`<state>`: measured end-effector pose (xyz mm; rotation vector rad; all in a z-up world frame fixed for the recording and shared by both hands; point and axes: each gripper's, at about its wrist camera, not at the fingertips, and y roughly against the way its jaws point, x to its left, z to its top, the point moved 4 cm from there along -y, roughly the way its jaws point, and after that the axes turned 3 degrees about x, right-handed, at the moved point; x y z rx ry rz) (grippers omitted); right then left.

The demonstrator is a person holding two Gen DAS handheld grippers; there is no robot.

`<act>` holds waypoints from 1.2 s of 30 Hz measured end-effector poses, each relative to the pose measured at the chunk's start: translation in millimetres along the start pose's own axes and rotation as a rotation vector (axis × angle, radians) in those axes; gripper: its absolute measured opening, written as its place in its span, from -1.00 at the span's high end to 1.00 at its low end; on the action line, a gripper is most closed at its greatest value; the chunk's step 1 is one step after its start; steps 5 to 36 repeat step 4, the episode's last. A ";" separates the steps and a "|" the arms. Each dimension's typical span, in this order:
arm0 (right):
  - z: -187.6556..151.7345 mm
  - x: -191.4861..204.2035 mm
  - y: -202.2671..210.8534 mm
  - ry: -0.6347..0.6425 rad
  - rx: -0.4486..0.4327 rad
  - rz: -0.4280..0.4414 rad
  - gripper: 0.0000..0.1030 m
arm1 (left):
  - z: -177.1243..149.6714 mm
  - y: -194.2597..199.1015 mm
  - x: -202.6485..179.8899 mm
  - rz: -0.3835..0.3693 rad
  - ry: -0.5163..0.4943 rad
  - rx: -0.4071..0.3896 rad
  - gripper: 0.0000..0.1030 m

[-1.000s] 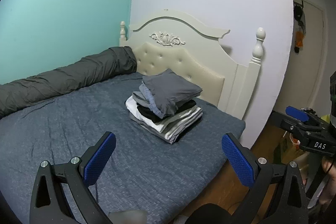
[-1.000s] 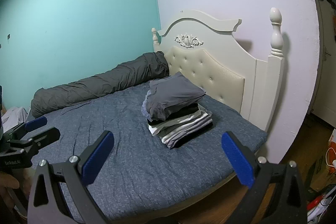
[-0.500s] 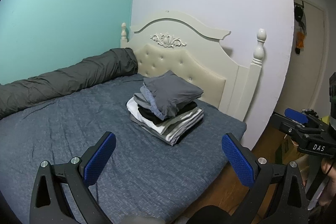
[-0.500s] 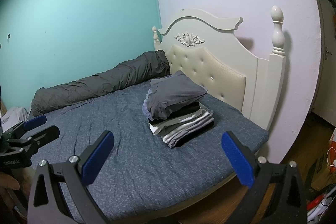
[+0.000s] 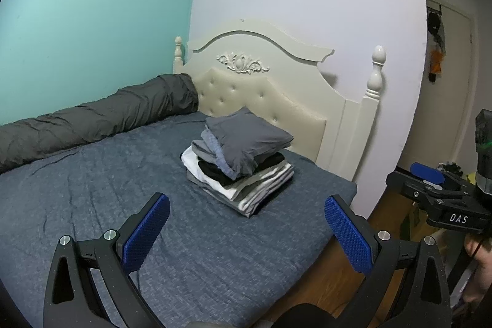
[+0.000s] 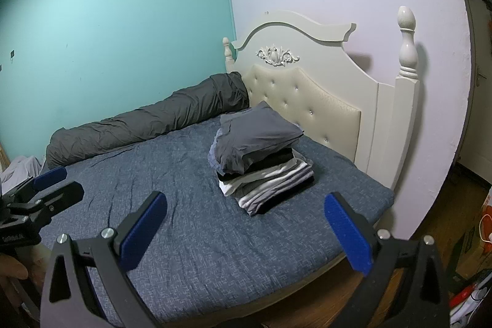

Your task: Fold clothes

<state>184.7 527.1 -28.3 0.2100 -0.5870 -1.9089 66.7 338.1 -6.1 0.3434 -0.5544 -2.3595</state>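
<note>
Clothes (image 5: 238,160) stacked folded on the bed (image 5: 92,205) look soft, floppy and light; lift from underneath. Left gripper (image 5: 246,231) and right gripper (image 6: 246,231) fingers are spread, empty.

We find both wrist views raised beyond the bed's (image 5: 92,205) foot, facing its headboard (image 5: 261,76); the right view sits further right. The 2 views share the clothes stack (image 6: 261,168), set well ahead.

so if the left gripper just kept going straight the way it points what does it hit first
Probably the stack of folded clothes, which sits just ahead between the open fingers of the left gripper. Depth is unclear, so it may touch the blue bedsheet first.
</note>
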 end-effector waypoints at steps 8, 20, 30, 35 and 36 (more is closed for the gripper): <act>-0.1 0.3 0.9 -0.001 -0.001 -0.001 -0.99 | 0.6 -0.4 -0.8 0.004 0.001 -0.001 -0.99; -0.1 0.3 0.9 -0.001 -0.001 -0.001 -0.99 | 0.6 -0.4 -0.8 0.004 0.001 -0.001 -0.99; -0.1 0.3 0.9 -0.001 -0.001 -0.001 -0.99 | 0.6 -0.4 -0.8 0.004 0.001 -0.001 -0.99; -0.1 0.3 0.9 -0.001 -0.001 -0.001 -0.99 | 0.6 -0.4 -0.8 0.004 0.001 -0.001 -0.99; -0.1 0.3 0.9 -0.001 -0.001 -0.001 -0.99 | 0.6 -0.4 -0.8 0.004 0.001 -0.001 -0.99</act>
